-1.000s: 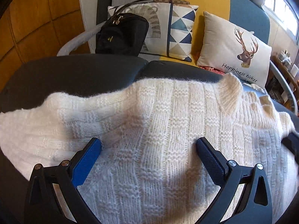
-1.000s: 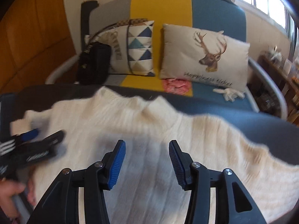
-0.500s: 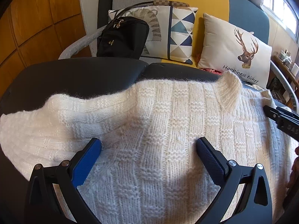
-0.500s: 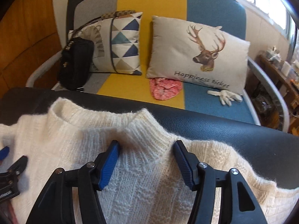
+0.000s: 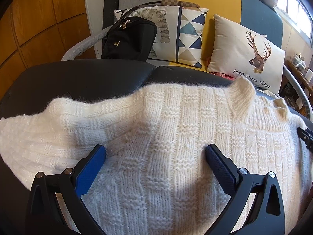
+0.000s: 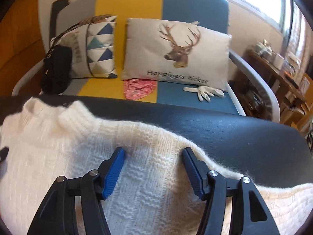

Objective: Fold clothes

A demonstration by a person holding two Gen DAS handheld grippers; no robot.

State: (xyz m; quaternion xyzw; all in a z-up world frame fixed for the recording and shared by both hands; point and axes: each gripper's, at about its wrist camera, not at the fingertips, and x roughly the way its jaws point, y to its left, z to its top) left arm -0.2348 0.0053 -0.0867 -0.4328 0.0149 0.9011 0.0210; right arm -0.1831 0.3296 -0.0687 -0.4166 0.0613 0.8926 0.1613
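A cream knitted sweater (image 5: 166, 137) lies spread flat on a black padded surface (image 5: 78, 78), its ribbed collar (image 5: 242, 98) standing up at the far edge. My left gripper (image 5: 155, 152) hovers wide open over the chest, near the left sleeve. In the right wrist view the same sweater (image 6: 58, 146) fills the lower frame. There my right gripper (image 6: 153, 153) is open just above the right shoulder, close to the sweater's far edge and right of the collar (image 6: 78, 115). Nothing is held. The tip of the right gripper shows at the left wrist view's right edge.
Behind the black surface (image 6: 234, 129) stands a yellow, blue and grey sofa (image 6: 129, 5) with a deer cushion (image 6: 176, 52), a triangle-patterned cushion (image 5: 187, 35), a black bag (image 5: 129, 39), a pink cloth (image 6: 138, 90) and a white glove (image 6: 205, 93). A cluttered wooden shelf (image 6: 277, 68) is at the right.
My right gripper has moved rightward across the sweater, from the chest past the collar to the right shoulder, and opened a little wider. The left gripper has barely shifted.
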